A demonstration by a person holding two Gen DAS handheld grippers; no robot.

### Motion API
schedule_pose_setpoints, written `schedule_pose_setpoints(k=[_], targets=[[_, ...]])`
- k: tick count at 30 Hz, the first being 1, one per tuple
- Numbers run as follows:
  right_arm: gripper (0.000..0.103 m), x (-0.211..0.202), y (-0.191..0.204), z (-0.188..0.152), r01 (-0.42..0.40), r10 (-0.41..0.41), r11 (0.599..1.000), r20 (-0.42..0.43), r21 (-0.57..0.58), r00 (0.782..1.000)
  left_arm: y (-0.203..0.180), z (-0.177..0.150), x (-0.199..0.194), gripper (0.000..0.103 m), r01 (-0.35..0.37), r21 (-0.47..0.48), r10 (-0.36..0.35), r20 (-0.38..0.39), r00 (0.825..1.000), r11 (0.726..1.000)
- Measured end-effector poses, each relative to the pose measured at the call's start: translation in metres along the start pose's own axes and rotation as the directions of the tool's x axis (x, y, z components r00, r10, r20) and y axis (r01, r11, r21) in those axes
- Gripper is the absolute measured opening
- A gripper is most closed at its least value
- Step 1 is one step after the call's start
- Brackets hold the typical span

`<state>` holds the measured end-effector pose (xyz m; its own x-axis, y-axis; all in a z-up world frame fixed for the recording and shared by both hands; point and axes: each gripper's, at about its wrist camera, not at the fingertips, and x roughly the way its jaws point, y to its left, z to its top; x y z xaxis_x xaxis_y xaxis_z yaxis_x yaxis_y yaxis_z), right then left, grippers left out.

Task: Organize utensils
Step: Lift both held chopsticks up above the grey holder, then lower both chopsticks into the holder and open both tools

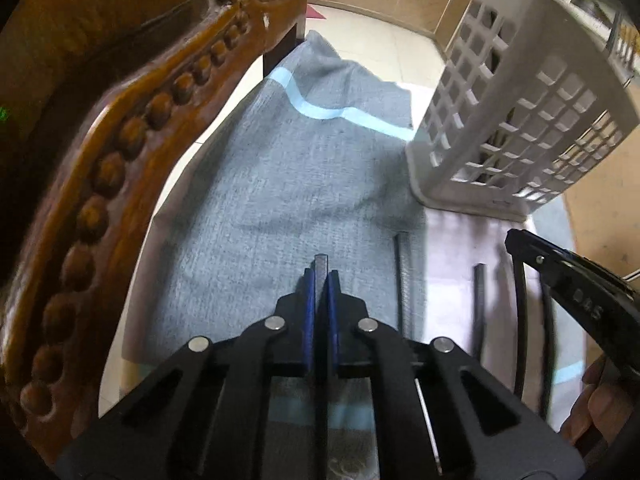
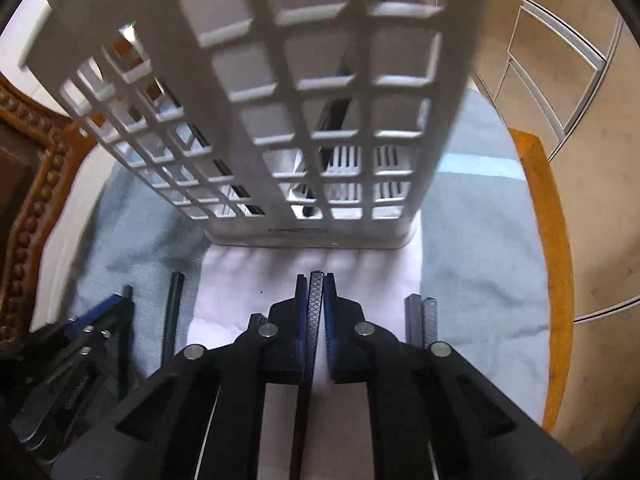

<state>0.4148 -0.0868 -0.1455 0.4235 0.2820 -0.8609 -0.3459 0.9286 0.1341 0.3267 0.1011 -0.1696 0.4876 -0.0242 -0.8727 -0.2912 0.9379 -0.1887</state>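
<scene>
Both grippers clamped on utensil handles before the white basket

The left gripper (image 1: 321,280) pinches a flat grey handle (image 1: 321,261); the right gripper (image 2: 316,286) pinches a black textured handle (image 2: 315,300). More dark utensils (image 1: 478,304) lie on the cloth-covered bench (image 1: 280,184); beyond stands the lattice basket (image 2: 320,136) near its far edge.

Utensil basket (image 2: 304,92): matt white plastic lattice. Cloth (image 1: 280,184): coarse blue-grey weave. Chair frame (image 1: 132,128): glossy carved wood. Utensil handle (image 2: 315,308): dark, cross-hatched texture.
</scene>
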Motion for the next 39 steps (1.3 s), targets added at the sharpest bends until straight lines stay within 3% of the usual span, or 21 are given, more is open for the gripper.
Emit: schedule_pose_setpoints(k=[5,10,15,20,27,33,39], targets=[[0.007,-0.082,0.001,-0.018,-0.098,0.101,0.995,0.155,-0.025,0.983,-0.009,-0.004,-0.067,0.006,0.059,0.044,-0.063,0.117,0.991,0.997],[0.007,-0.186,0.001,-0.053,-0.133,0.157,0.986,0.317,-0.097,0.935,-0.017,-0.028,-0.156,0.006,0.107,0.120,-0.135,0.254,0.958,0.987],[0.007,-0.262,0.000,-0.085,-0.147,0.183,0.982,0.425,-0.116,0.887,-0.017,-0.056,-0.218,0.006,0.137,0.158,-0.185,0.346,0.920,0.978],[0.007,-0.321,0.009,-0.116,-0.144,0.183,0.983,0.511,-0.115,0.840,-0.020,-0.082,-0.270,0.006,0.137,0.181,-0.202,0.418,0.886,0.974],[0.007,-0.348,0.019,-0.108,-0.130,0.186,0.982,0.560,-0.138,0.807,-0.038,-0.072,-0.325,0.006,0.088,0.227,-0.197,0.518,0.833,0.970],[0.007,-0.357,0.019,-0.101,-0.105,0.166,0.985,0.584,-0.137,0.795,-0.041,-0.069,-0.335,0.006,0.080,0.227,-0.193,0.533,0.824,0.971],[0.007,-0.345,0.019,-0.109,-0.105,0.163,0.985,0.560,-0.134,0.812,-0.041,-0.070,-0.312,0.006,0.077,0.217,-0.178,0.498,0.849,0.973]])
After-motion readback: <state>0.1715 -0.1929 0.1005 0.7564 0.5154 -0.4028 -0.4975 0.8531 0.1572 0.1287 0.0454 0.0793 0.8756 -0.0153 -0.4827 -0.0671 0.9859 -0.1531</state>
